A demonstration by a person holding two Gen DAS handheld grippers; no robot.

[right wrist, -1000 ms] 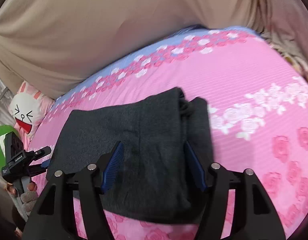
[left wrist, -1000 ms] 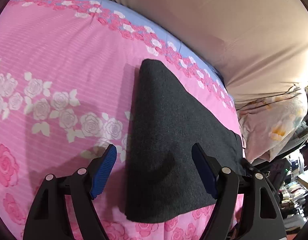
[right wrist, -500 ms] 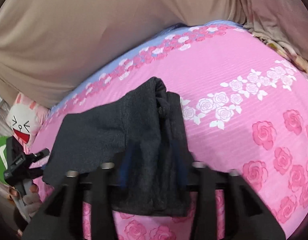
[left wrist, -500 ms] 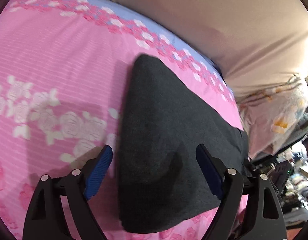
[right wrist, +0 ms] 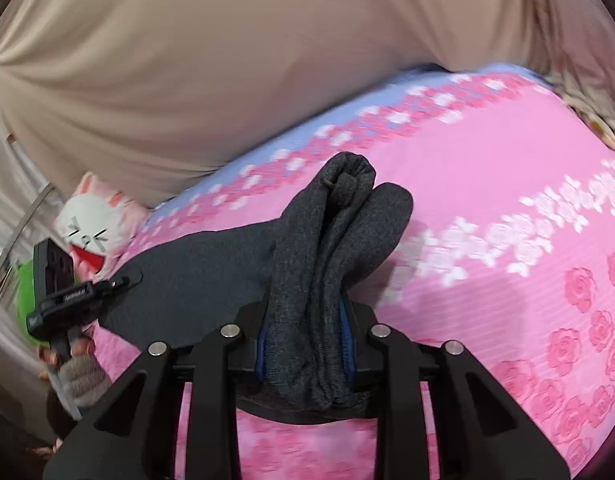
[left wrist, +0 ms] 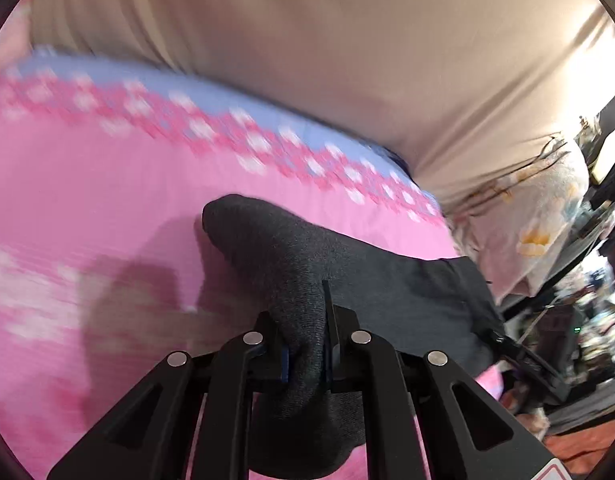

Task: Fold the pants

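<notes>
The dark grey pants [left wrist: 371, 284] lie folded on the pink rose-print bedsheet [left wrist: 87, 208]. My left gripper [left wrist: 305, 354] is shut on their near edge, and the cloth bunches up between the blue pads. In the right wrist view the pants [right wrist: 199, 276] stretch to the left. My right gripper [right wrist: 305, 350] is shut on the thick bunched end with the drawstring, lifted off the sheet [right wrist: 487, 184]. The left gripper's body also shows in the right wrist view [right wrist: 63, 292], held in a gloved hand.
A beige curtain [left wrist: 327, 52] hangs behind the bed. A floral pillow [left wrist: 535, 220] lies at the right with clutter beyond it. A white cartoon plush pillow [right wrist: 95, 224] and something green [right wrist: 31, 292] sit at the bed's left end.
Both grippers were open over the pants and have closed on the cloth. The gripped edges now bunch up and rise off the sheet.
</notes>
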